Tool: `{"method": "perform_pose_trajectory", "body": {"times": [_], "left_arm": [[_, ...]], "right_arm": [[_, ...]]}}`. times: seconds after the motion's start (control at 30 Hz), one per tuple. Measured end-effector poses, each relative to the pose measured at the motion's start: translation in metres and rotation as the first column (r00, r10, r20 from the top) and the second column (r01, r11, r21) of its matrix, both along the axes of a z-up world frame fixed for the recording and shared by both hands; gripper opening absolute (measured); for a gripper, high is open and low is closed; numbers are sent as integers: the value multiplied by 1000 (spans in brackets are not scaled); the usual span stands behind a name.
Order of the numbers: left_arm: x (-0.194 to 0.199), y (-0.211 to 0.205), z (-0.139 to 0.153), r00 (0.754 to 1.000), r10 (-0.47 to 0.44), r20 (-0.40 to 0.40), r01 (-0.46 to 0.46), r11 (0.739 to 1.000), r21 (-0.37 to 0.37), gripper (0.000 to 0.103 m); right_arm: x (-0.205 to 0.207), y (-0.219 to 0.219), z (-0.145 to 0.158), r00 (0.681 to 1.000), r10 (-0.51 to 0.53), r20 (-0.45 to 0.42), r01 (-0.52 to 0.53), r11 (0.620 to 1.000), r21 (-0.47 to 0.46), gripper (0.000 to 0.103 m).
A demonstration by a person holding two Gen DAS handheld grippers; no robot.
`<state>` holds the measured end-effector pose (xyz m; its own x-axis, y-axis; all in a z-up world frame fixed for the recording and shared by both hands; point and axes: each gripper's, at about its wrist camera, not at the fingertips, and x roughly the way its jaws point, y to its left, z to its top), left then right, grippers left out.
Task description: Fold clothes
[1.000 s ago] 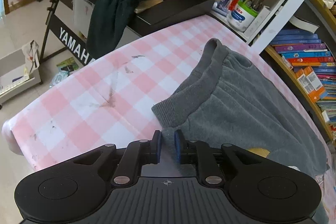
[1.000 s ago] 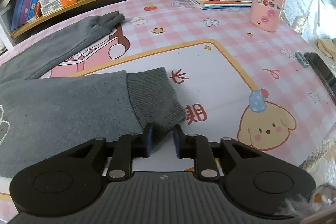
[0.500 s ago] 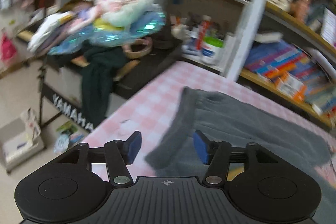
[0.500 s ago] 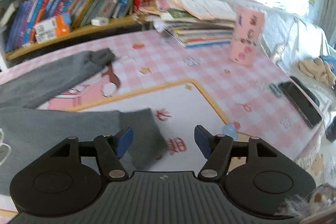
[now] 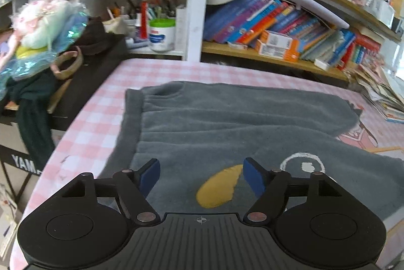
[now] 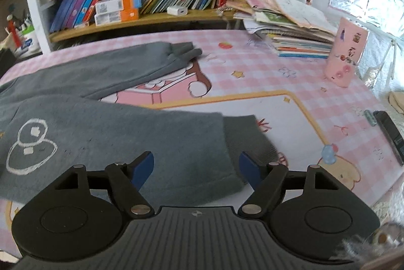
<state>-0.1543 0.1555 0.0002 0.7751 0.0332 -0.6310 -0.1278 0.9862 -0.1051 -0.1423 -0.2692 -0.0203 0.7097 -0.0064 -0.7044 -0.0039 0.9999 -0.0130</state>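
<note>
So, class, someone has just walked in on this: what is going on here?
A person holds a gripper in each hand above a pair of grey fleece trousers spread flat on a pink checked tablecloth. The left gripper hovers open near the ribbed waistband; the right gripper hovers open above the near leg's ribbed cuff. Neither grips cloth. The two legs lie apart, so no fold is made yet.

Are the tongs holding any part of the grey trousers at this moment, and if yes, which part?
Nothing is held. The left tongs and the right tongs are both open above the grey trousers, with no cloth between the blue pads.
</note>
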Motion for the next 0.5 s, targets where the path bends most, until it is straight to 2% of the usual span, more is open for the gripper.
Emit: {"method": "perform_pose_trajectory", "body": {"times": [0.3,0.5], "left_arm": [[13,2,-16,995,-52,-84,46,997,-66,79],[21,-7,-20,982,-163,-94,159,986,-51,82]], "right_arm": [[0,34,-8,999,22,-45,-23,1000,-19,79],[3,66,-7,993,92,-68,-96,993,-66,83]]}}
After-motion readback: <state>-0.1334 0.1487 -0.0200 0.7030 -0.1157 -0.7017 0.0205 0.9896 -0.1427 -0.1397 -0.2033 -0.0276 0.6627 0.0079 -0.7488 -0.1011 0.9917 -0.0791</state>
